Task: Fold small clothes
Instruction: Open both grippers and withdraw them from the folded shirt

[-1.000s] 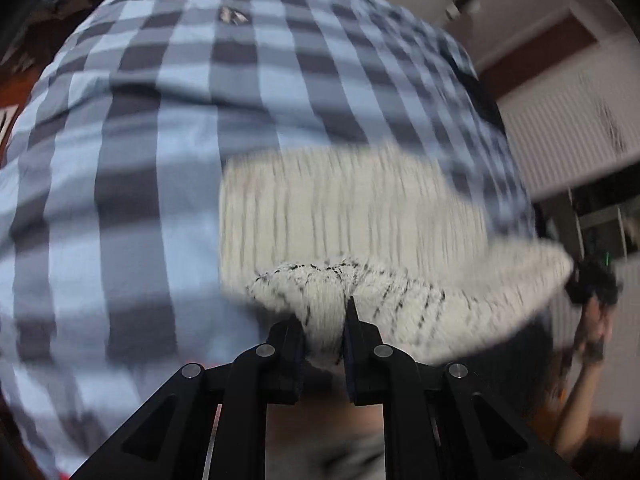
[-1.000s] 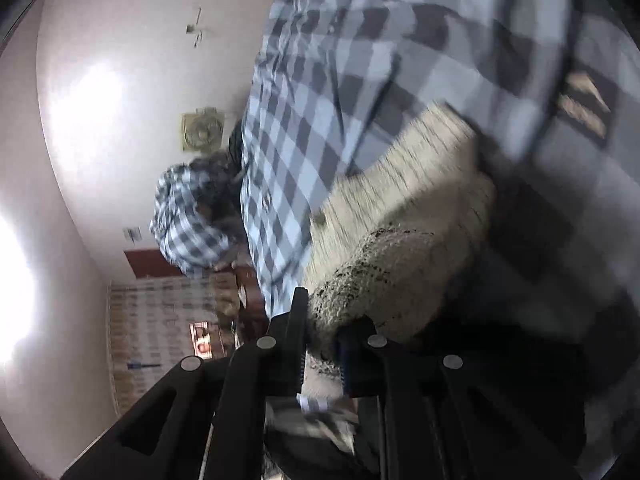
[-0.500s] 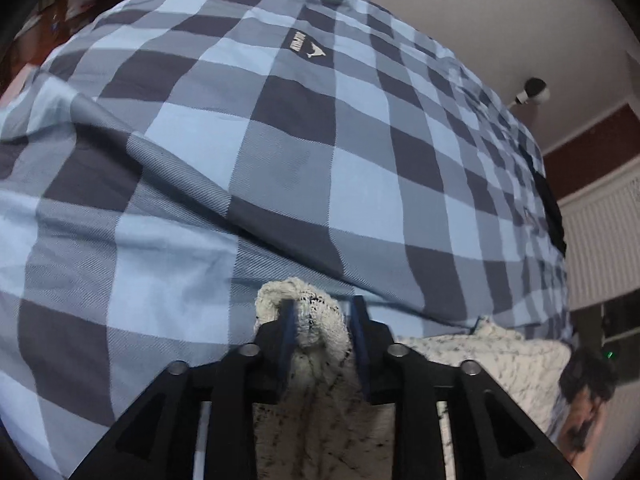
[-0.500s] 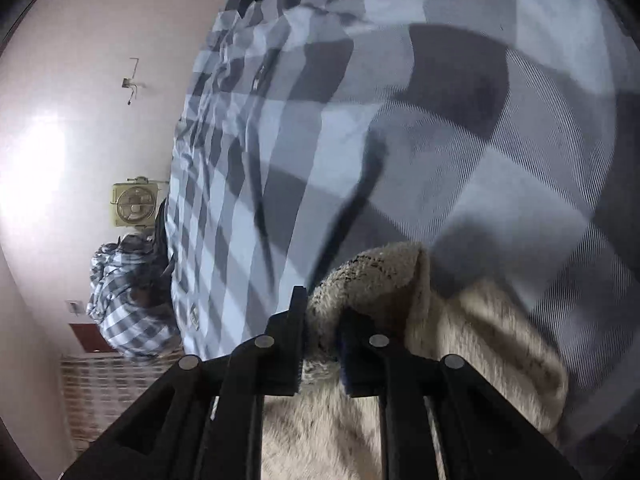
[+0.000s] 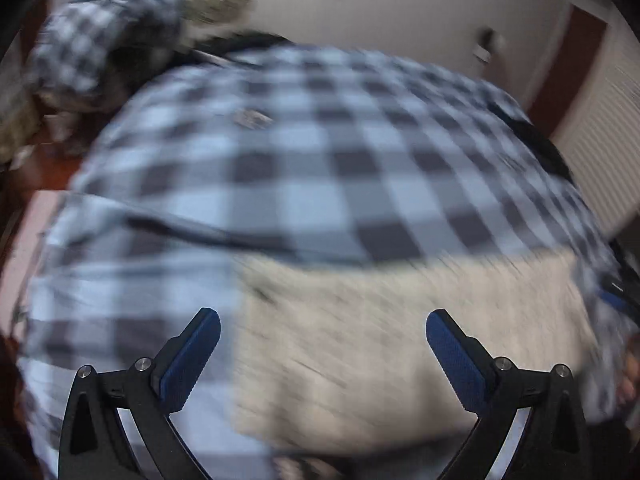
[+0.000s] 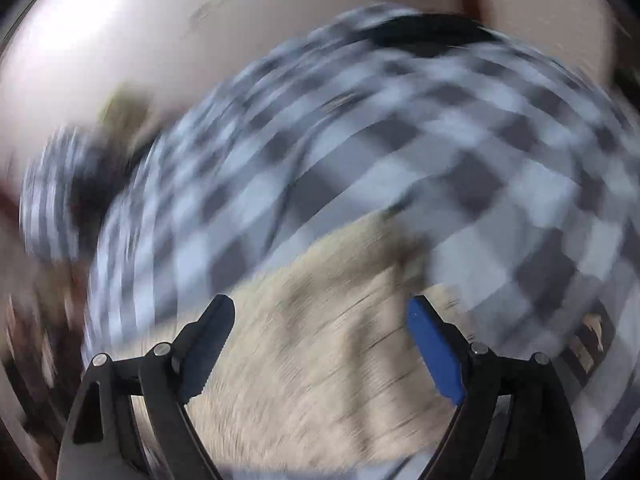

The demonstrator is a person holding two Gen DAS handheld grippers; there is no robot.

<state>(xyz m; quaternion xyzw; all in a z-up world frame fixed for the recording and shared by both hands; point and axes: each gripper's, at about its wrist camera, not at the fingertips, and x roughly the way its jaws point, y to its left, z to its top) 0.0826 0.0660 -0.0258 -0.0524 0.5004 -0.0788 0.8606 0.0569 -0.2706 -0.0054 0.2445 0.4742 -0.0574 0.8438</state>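
Both hand-held grippers — left [image 5: 322, 344], right [image 6: 320, 336] — hang released above a cream knitted garment [image 5: 400, 340] on checked bedding [image 5: 300, 160]; next probably means regripping an edge.

Both my grippers let go now. The left gripper [image 5: 323, 330], clamped on a bunch of the cream knit garment [image 5: 400, 340] half a second ago, has its blue pads spread wide with nothing between them. Same on the right gripper [image 6: 320, 320]: jaws apart, the knit [image 6: 320, 360] released and lying flatter on the blue checked cloth [image 5: 320, 168]. Both cameras pull back, so more of the checked cloth [image 6: 400, 140] and the wall shows, heavily smeared by motion.
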